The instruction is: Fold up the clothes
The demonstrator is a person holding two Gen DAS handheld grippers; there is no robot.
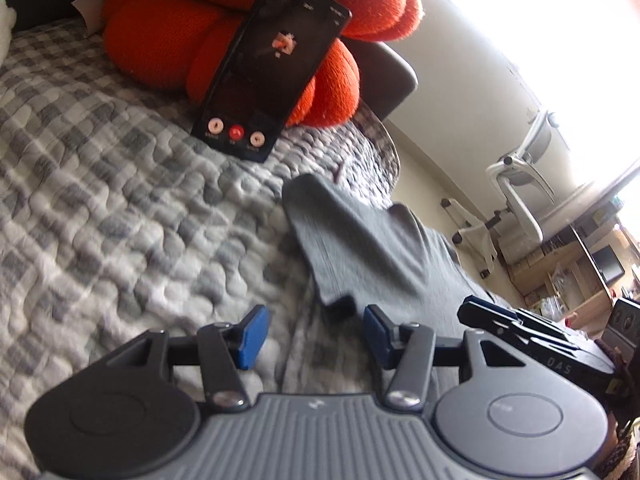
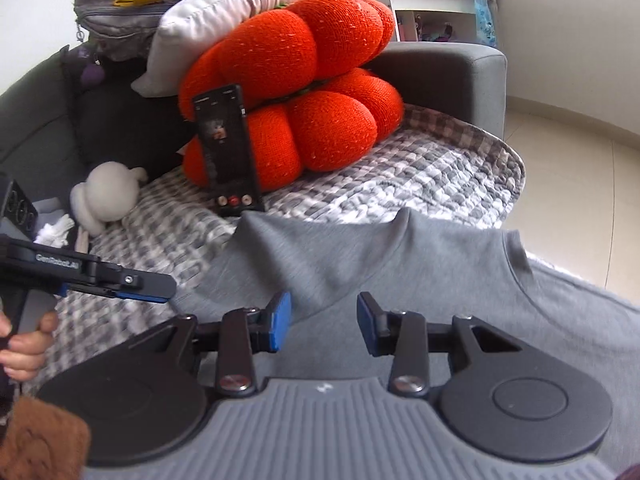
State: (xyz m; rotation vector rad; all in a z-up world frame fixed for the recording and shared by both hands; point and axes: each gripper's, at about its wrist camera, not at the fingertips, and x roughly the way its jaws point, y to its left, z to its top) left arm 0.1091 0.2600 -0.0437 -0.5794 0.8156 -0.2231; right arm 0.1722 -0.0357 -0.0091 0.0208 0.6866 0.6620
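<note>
Grey T-shirt (image 2: 400,280) lying partly folded on a checked quilt.

The heather-grey knit garment is spreading across the near part of the grey-and-white quilt, one sleeve (image 1: 320,224) reaching out flat toward the far end, a soft ridge of cloth rising where the sleeve is meeting the body, and the fabric creasing in shallow diagonal wrinkles toward the front edge.

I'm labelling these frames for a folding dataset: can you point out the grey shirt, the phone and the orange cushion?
grey shirt (image 2: 360,256): right wrist view, on the folded-over upper part.
phone (image 2: 226,152): right wrist view, on the middle of its dark screen.
orange cushion (image 2: 332,132): right wrist view, on a lower front lobe.
</note>
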